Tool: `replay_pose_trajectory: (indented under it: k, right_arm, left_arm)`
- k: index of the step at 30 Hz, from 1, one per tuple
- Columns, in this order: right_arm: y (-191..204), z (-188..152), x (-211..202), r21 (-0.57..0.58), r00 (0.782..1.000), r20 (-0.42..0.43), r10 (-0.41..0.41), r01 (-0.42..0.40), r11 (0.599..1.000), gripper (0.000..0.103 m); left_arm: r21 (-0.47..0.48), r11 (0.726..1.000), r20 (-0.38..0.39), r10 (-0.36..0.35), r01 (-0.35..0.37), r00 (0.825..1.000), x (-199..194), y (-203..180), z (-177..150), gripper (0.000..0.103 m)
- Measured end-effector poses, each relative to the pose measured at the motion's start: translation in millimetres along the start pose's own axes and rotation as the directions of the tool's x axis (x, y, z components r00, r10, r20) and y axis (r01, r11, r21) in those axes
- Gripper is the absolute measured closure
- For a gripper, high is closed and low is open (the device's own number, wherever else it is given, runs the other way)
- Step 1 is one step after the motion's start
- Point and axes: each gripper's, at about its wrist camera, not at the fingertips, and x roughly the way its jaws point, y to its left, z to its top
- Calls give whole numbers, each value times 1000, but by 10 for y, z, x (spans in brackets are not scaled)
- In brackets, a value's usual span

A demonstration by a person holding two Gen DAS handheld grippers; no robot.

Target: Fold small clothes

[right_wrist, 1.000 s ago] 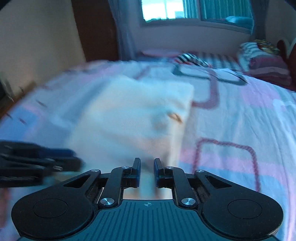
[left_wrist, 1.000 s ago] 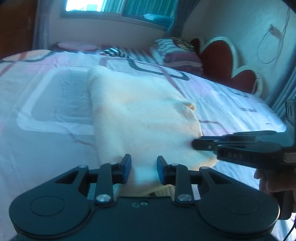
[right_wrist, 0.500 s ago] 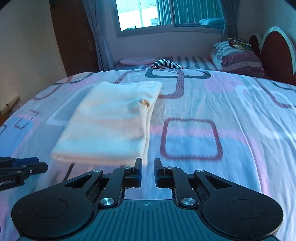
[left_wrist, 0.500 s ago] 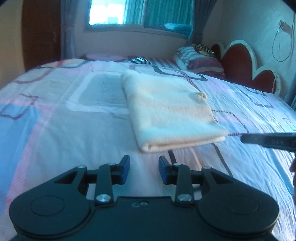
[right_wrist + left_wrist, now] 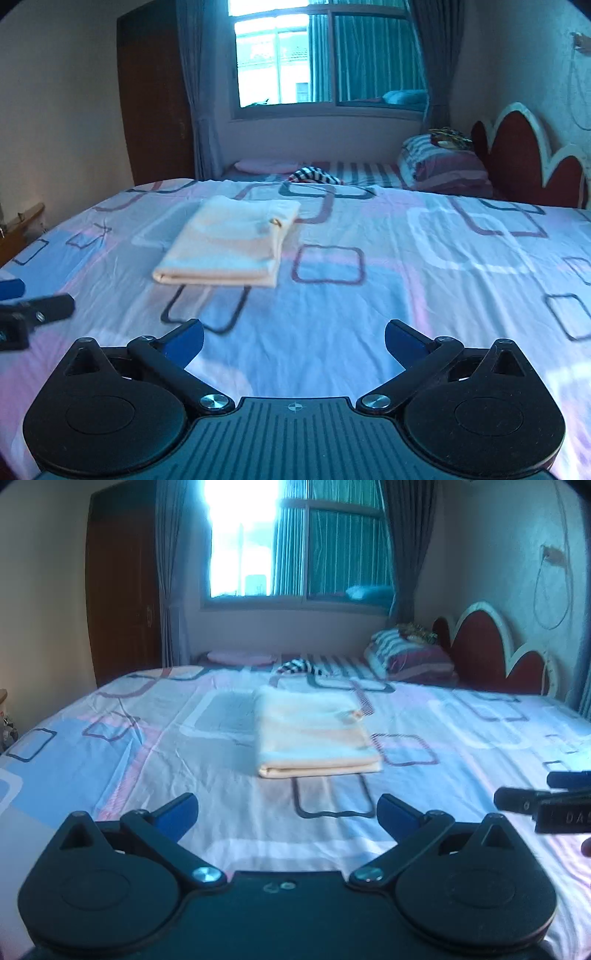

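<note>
A cream garment (image 5: 314, 734) lies folded into a neat rectangle on the patterned bedsheet (image 5: 110, 760), well ahead of both grippers; the right wrist view has the same garment (image 5: 229, 243) left of centre. My left gripper (image 5: 287, 814) hangs over the near sheet, its jaws opening wide with nothing between them. Over the near sheet too, my right gripper (image 5: 294, 339) has its jaws opening wide and empty. Each gripper's black fingers also poke into the other view at its edge.
Striped pillows (image 5: 410, 657) and a red scalloped headboard (image 5: 495, 657) are at the far right. A striped cloth (image 5: 314, 175) and a pink pillow (image 5: 266, 166) lie beyond the sheet under the window. A wooden door (image 5: 155, 103) stands at the left wall.
Both grippers have pulled back and up from the folded garment, which now lies farther off. Their jaws went from nearly shut to wide apart.
</note>
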Motion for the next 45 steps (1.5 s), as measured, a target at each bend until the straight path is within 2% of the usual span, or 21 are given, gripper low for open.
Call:
replay_pose_trajectory:
  k: [3,7,16,30,45]
  right_arm:
    - [-32,-116,-312,-1,1000,12,-1,1,1000,0]
    - [-31,-188,-701,15,999,29,-13,13,1000,0]
    - [87,-201,-1406,-29,994,109,-12,16,999,0]
    - [-16,-251,-1727,-29,990,137,-30,34,999,0]
    - [9,-209,-1788,-44,988,151,-17,24,999,0]
  left_arm:
    - [29,999,6,26,-26,1000,-292,-126,-9,0]
    - [-3,1000,10,6,-6,1000,-611,-196,-52,1]
    - [-19,1000,40,-6,7,999,-1038,-308,-60,1]
    - [-12,1000,71,-20,21,997,-1298,-448,-91,1]
    - [-11,1000,88,-9,10,996,-1332,-408,-46,1]
